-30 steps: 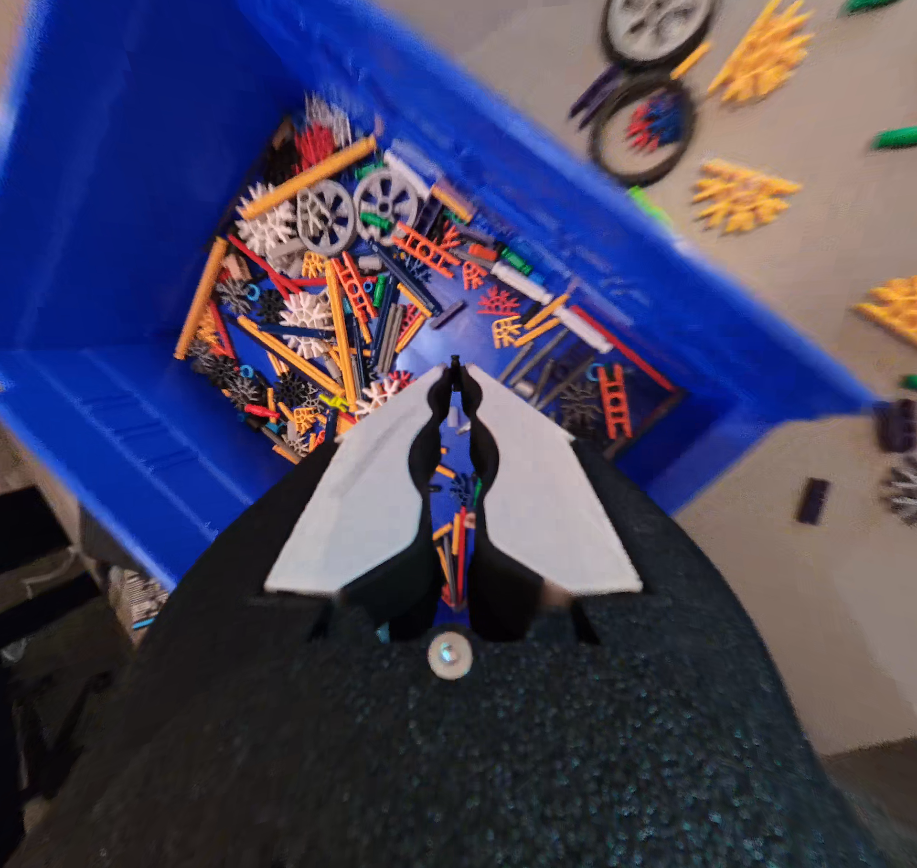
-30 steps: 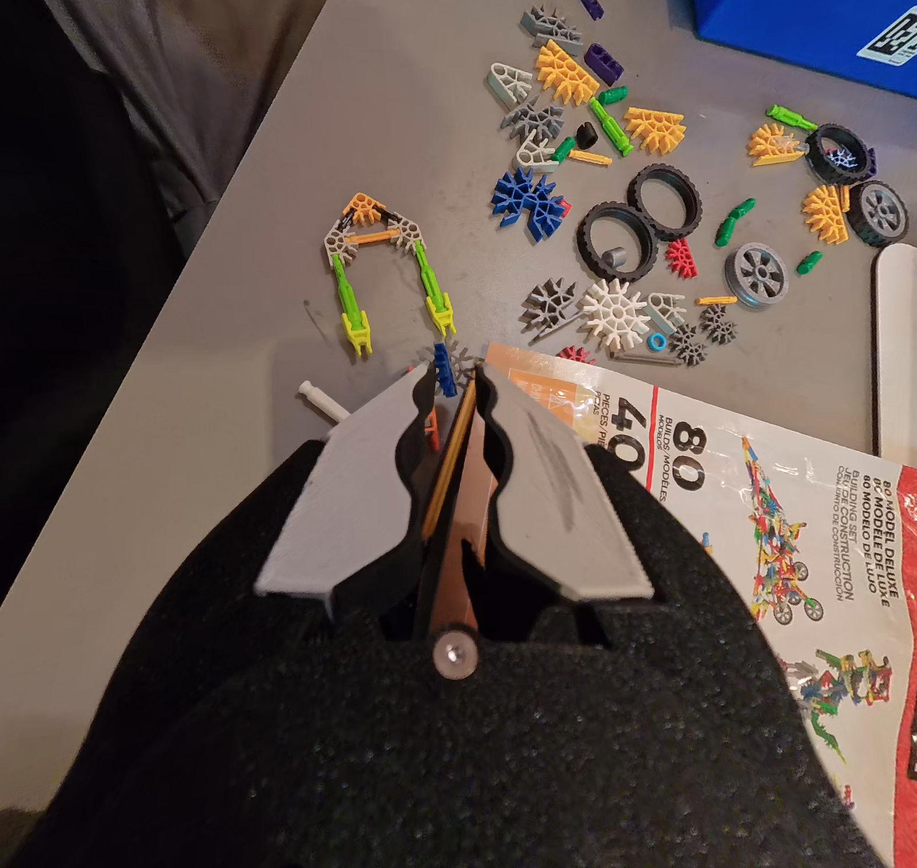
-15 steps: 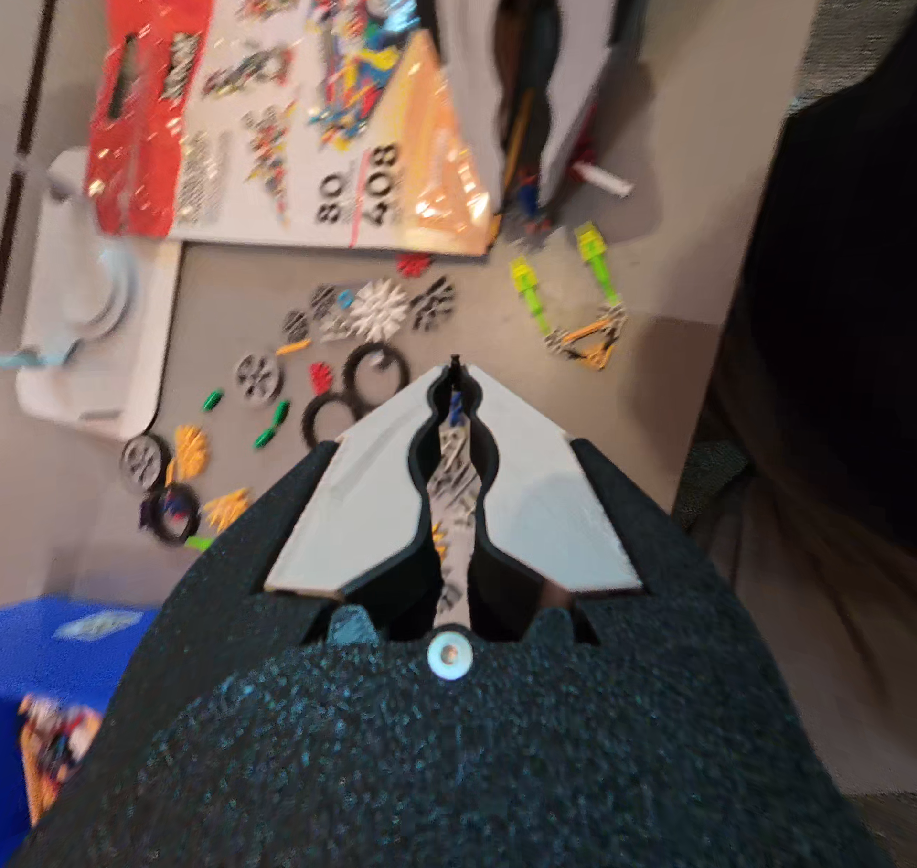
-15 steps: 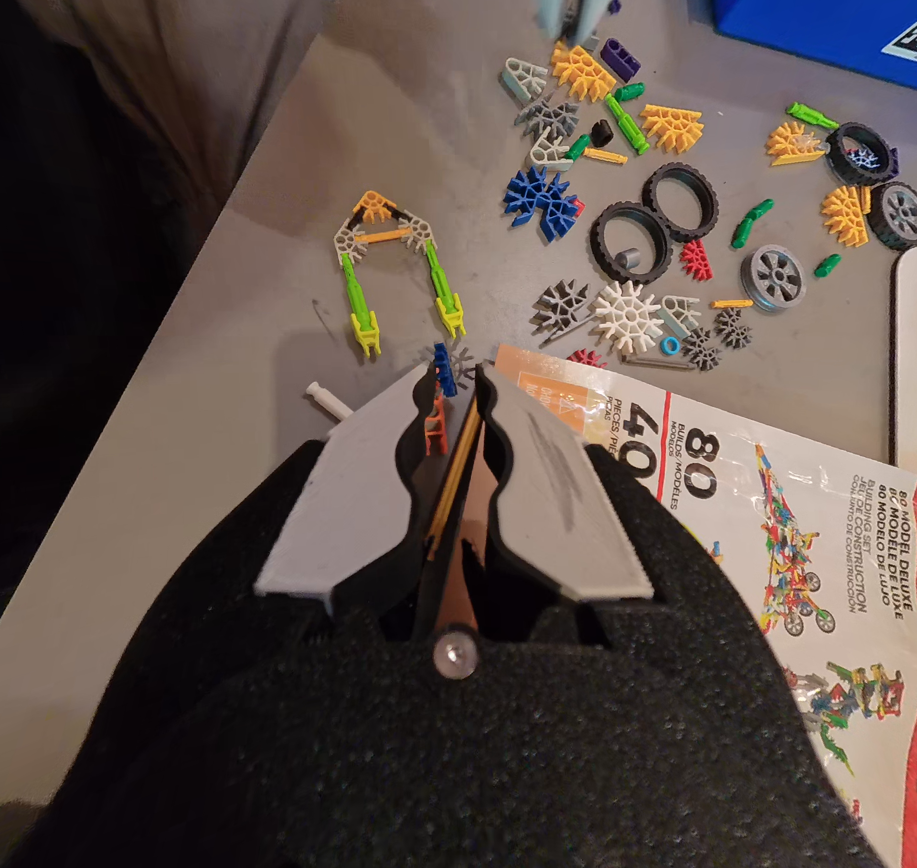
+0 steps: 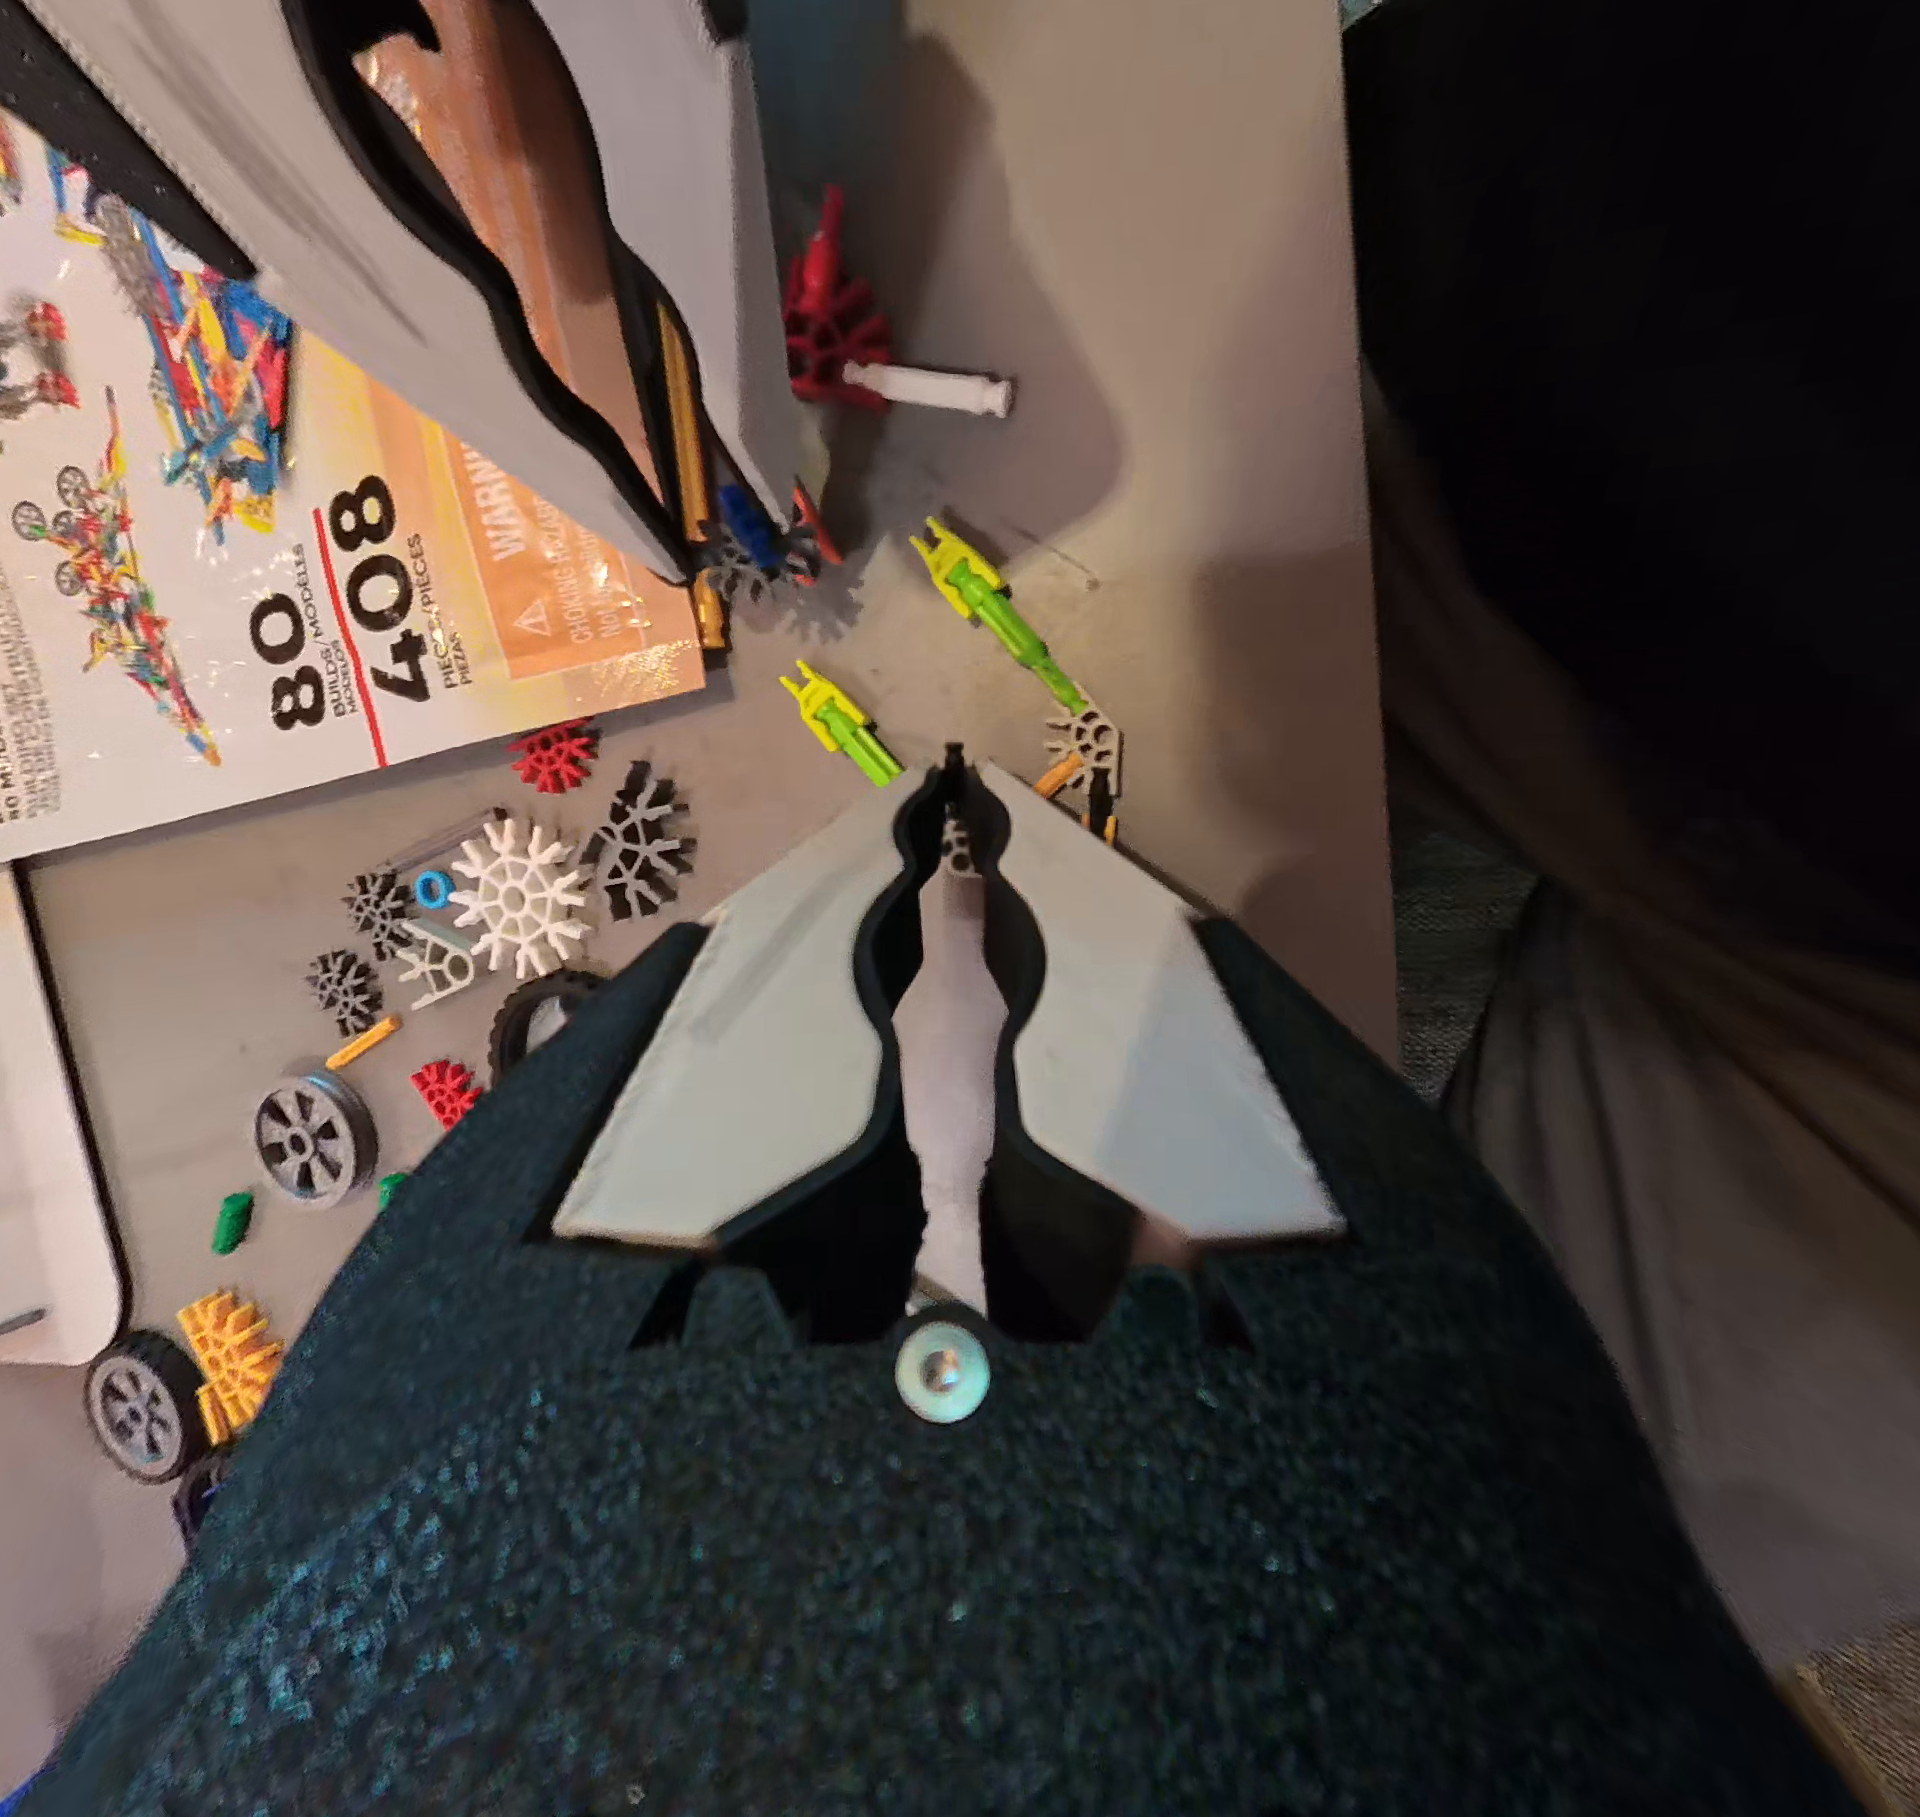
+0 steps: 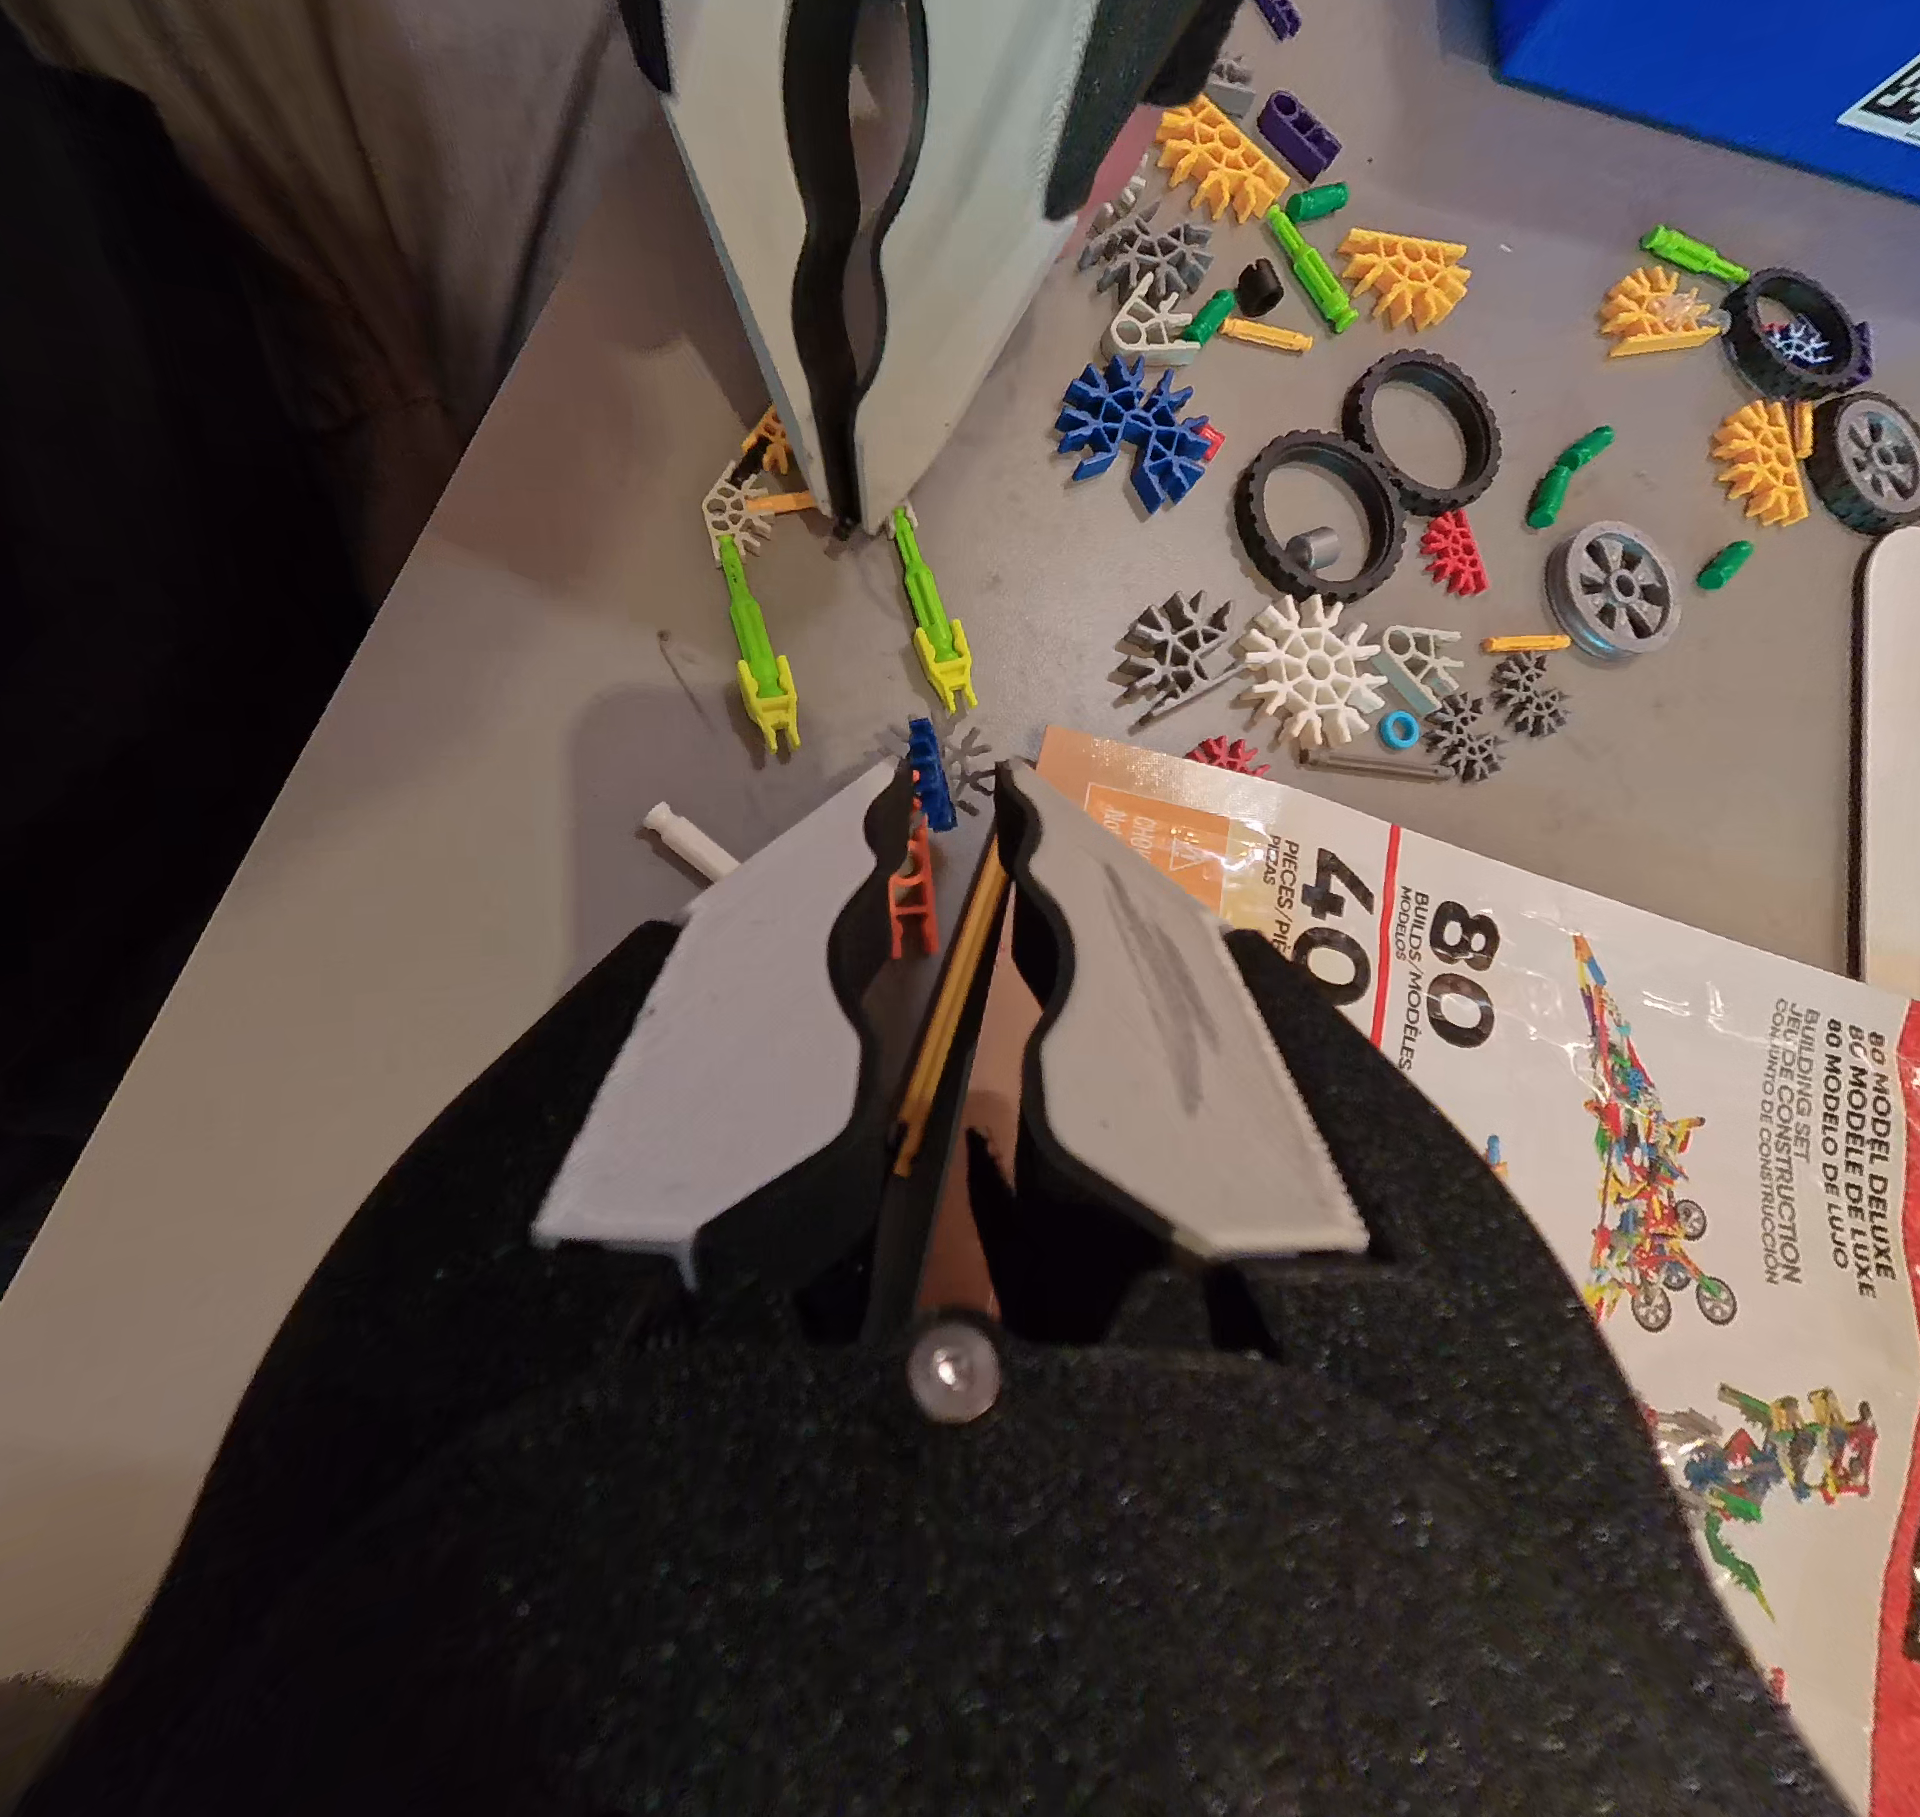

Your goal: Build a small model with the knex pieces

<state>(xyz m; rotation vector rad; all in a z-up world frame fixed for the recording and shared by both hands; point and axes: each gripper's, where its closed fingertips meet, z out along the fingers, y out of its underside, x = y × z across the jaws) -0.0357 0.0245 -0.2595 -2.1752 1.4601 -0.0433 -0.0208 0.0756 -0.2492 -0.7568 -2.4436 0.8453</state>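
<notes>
My left gripper is shut on a tiny black piece that sticks out of its tips. In the right wrist view it points down at a small assembly of two green rods, grey connectors and an orange rod, and touches or nearly touches it between the two rods. My right gripper is shut on a yellow rod that carries a blue connector and a grey one at its end. It also shows in the left wrist view, close above the table.
A printed booklet in a plastic bag lies under the right gripper. Loose tyres, wheels and connectors are scattered behind it. A white rod lies near the table edge. A blue bin stands at the far right. The left gripper's tips are roughly 6 centimeters from the right gripper's.
My left gripper swung away from over the blue bin to the table and came down at the green-rod assembly, close to the right gripper. The right gripper barely moved.
</notes>
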